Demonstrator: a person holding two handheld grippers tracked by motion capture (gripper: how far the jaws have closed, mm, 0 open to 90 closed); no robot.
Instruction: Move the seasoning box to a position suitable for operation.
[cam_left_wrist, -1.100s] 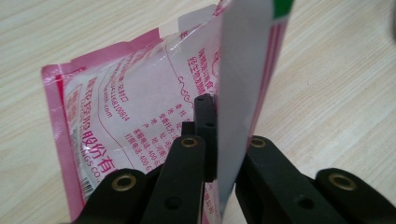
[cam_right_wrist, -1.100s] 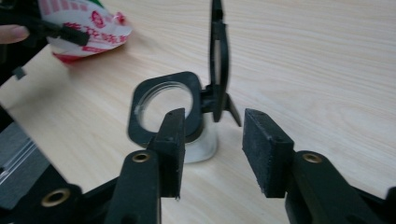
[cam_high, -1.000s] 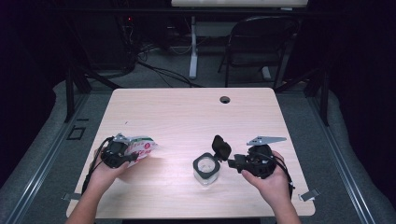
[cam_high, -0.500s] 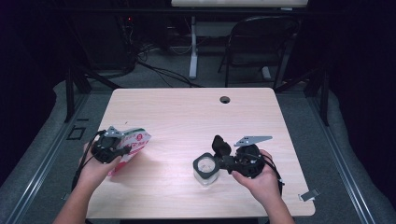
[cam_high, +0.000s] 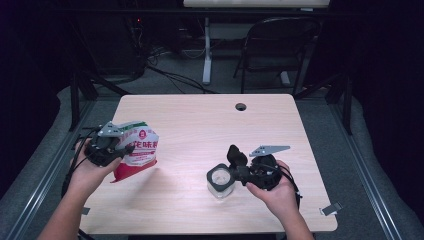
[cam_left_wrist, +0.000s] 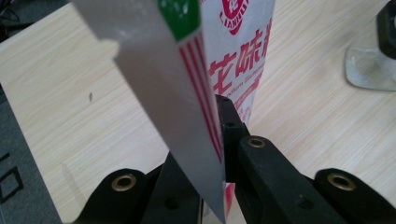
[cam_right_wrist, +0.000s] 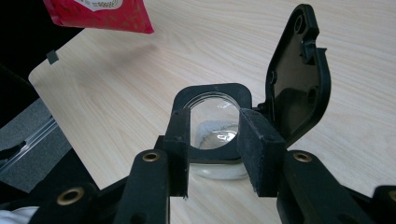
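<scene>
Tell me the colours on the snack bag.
White bag with red characters, a red bottom, a green band; clearest in the high view.

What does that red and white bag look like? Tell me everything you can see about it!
The bag is a soft pouch, white in the middle with red characters, a green band and red stripes near its top, and a red bottom part. Its flat sealed top edge is pinched between the jaws of the left gripper, which lifts it clear of the table at the left side. It hangs tilted, bottom corner pointing down, and casts a shadow on the wood. It looks glossy, like plastic film.
</scene>
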